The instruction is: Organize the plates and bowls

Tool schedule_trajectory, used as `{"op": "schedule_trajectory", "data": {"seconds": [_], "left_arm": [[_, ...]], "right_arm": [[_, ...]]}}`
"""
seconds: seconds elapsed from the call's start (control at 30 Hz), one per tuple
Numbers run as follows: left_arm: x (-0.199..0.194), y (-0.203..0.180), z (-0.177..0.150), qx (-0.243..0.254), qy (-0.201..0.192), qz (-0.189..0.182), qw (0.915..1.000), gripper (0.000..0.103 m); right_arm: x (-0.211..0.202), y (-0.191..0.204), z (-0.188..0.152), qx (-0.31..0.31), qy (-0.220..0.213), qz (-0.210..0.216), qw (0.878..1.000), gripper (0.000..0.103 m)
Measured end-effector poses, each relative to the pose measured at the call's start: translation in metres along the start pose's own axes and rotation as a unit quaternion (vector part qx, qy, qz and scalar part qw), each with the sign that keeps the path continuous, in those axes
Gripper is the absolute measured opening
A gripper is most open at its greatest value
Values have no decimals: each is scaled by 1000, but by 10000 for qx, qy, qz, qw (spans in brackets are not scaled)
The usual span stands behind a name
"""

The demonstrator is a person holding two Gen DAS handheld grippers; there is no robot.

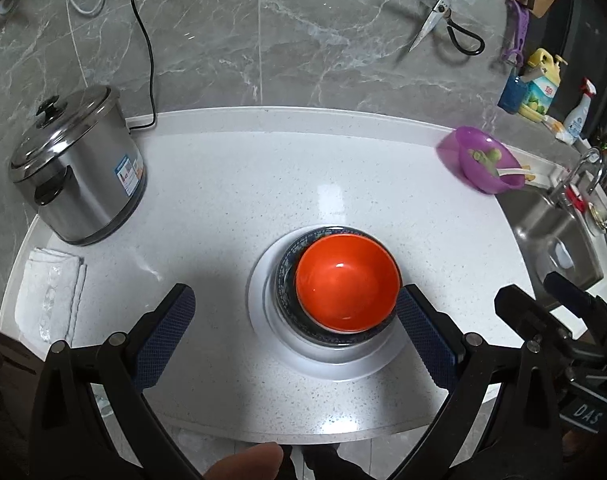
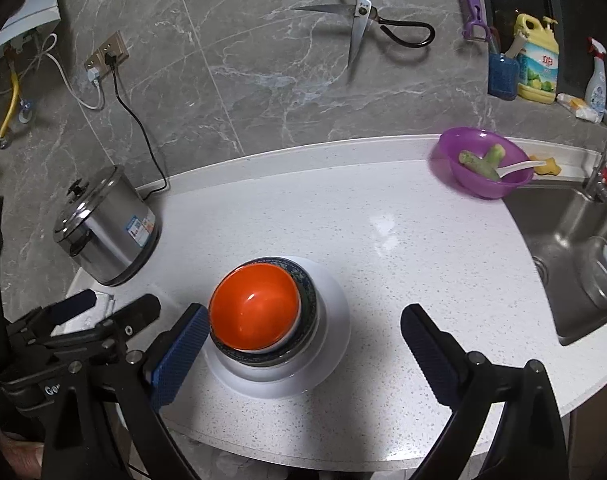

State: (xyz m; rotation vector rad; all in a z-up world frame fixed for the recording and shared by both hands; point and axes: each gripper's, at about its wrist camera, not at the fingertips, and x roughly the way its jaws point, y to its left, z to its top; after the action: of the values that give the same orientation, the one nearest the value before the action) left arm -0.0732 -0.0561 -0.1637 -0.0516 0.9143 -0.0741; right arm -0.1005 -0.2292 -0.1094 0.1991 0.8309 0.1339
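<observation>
An orange bowl (image 1: 346,281) sits nested in a dark blue patterned bowl (image 1: 286,276), which stands on a white plate (image 1: 263,312) on the white counter. The same stack shows in the right wrist view: orange bowl (image 2: 254,311), blue bowl (image 2: 308,300), plate (image 2: 335,320). My left gripper (image 1: 295,332) is open and empty, with the stack just ahead between its fingers, nearer the right finger. My right gripper (image 2: 303,344) is open and empty, its left finger close beside the stack. The right gripper also shows in the left wrist view (image 1: 543,300).
A steel pot (image 1: 77,168) stands at the back left with a folded white cloth (image 1: 49,292) in front of it. A purple bowl with vegetable scraps and a spoon (image 2: 485,162) sits by the sink (image 2: 575,248). Scissors (image 2: 363,20) hang on the wall.
</observation>
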Motion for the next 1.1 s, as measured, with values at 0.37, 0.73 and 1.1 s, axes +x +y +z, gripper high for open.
{"op": "schedule_trajectory", "data": {"seconds": [0.37,0.73,1.1], "left_arm": [[-5,19,9,-118,-87,-17,9999,101],[-3,24,13,-196,-93,18,9998,101],[2,24,15,-193,-56,88,9998,101]], "right_arm": [[0,6,1,-9,38,-289,9996,98],[3,9,5,-37,52,-307,9995,98],[10,9,9,-96,123,-306,9994,98]]}}
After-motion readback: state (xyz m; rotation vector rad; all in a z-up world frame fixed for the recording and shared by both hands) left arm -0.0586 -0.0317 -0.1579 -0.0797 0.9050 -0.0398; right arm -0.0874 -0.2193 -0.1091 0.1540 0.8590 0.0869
